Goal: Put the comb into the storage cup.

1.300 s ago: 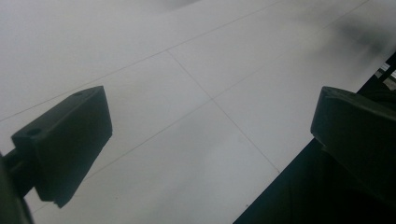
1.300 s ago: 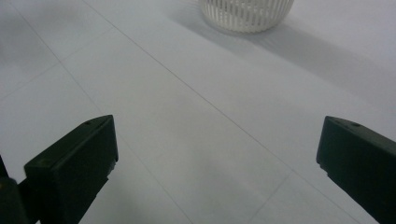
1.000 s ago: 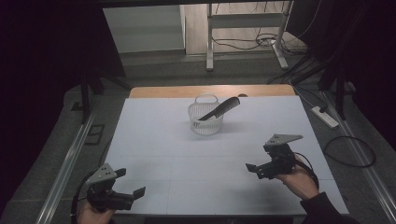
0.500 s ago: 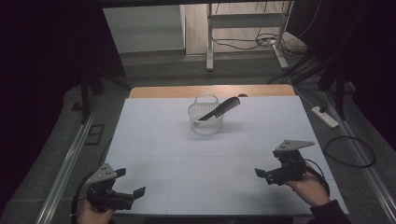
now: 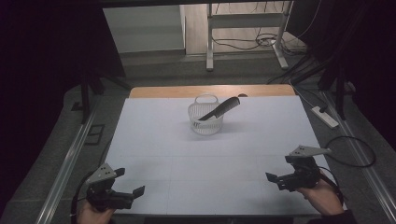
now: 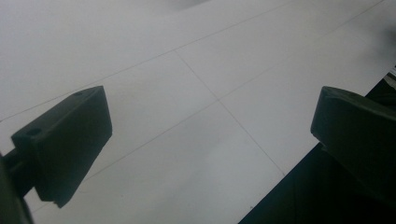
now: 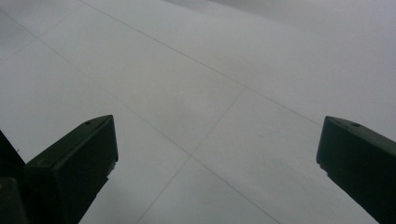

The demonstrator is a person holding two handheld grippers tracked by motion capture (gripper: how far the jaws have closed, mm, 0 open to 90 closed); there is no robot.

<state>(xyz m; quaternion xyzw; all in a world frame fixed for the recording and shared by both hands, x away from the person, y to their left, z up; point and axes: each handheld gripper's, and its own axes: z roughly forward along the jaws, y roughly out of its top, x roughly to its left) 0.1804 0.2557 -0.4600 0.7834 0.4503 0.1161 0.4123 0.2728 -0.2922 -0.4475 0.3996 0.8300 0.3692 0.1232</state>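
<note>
High view: we see the white table (image 5: 154, 140) filling the middle of the frame, with a strip of bare wood along its far edge. A small white basket (image 5: 206, 120) stands at upper centre, and a black comb (image 5: 219, 108) leans in it, one end down inside, the other sticking out past the rim toward the upper right. The left gripper (image 5: 130, 183) sits at the lower left corner of the table, held in a hand (image 5: 93, 212) at the bottom edge. The right gripper (image 5: 275, 179) sits at lower right, held in the other hand (image 5: 322, 198). Both are well apart from the basket and from each other. A white power strip (image 5: 325, 116) lies on the floor at the right.

Left gripper view: we note the left gripper (image 6: 210, 135) with its jaws spread wide, nothing between them, bare white table (image 6: 187, 70) beneath, and the table's edge at lower right.

Right gripper view: we note the right gripper (image 7: 217, 158) with its jaws likewise wide apart and empty, over plain white table (image 7: 210, 70) crossed by faint seam lines.
</note>
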